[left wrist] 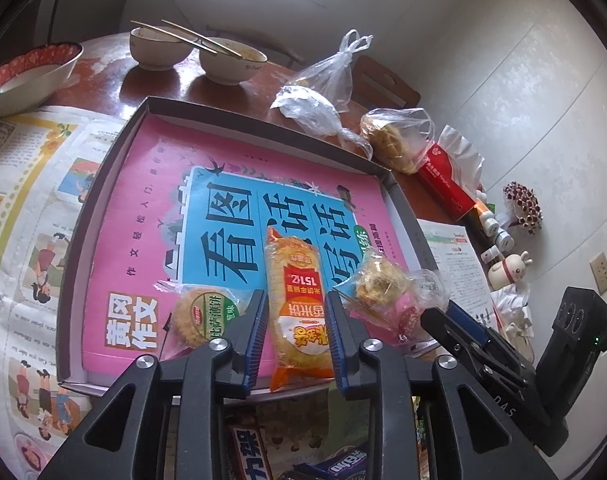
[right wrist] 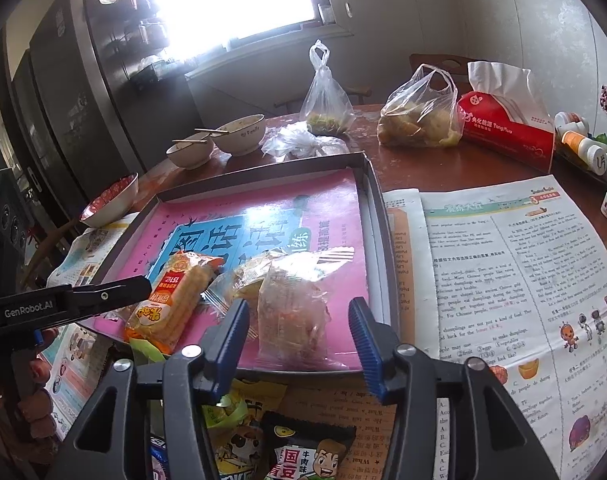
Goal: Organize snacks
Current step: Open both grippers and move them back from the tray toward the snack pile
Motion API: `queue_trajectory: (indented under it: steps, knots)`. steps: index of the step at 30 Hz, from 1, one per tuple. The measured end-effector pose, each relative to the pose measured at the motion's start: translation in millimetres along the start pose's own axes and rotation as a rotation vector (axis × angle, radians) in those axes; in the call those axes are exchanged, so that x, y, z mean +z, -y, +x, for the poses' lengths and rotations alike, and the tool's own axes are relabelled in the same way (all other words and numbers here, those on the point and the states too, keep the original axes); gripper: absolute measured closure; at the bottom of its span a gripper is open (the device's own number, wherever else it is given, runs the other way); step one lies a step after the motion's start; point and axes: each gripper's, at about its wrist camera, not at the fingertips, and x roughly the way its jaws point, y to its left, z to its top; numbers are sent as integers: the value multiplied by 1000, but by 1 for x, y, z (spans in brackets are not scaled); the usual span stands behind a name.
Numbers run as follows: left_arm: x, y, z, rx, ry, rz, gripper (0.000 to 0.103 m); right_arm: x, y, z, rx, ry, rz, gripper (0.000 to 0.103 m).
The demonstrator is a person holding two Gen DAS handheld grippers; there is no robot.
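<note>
Both tongs are working over a shallow dark tray (left wrist: 103, 184) lined with a pink book cover (left wrist: 143, 184), sitting on a paper-covered bench (right wrist: 483, 168). The left tongs (left wrist: 297, 320) are straddling a long orange rice-cracker pack (left wrist: 297, 280) that is lying in the tray; the blue pads are standing just beside its flanks, slightly spread, and no pinch is showing. The right tongs (right wrist: 299, 336) are spreading wide around a clear-wrapped pastry (right wrist: 291, 312), which is resting on the tray near its front rim with gaps on both sides, so it appears released. A round biscuit pack (left wrist: 201, 312) and a second clear-wrapped cake (left wrist: 379, 280) are lying to either side of the cracker pack. More snack packets (right wrist: 303, 452) are waiting on the bench below the tray's front edge. Risks from here: the cracker pack is overhanging the front rim and could be slipping off if a pad is dragging it on withdrawal; crinkled film could be snagging on the ribbed pads; the two tongs are standing close together and could be colliding on the next reach; the packs are crowding one another, so nudging one could be disturbing its neighbours.
</note>
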Motion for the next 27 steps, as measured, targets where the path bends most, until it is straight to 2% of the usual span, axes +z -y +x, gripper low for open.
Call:
queue_trajectory:
  steps: [11,22,27]
  knots:
    - [0,-2,-12,23,29,7,55,2,2,-9,-9,20,1,42]
    - [-3,-1,-26,72,64,33,48,4,-5,-22,-18,56,-20,37]
    - [-4,2,-35,83,81,49,40,5,-8,-30,-25,77,-29,34]
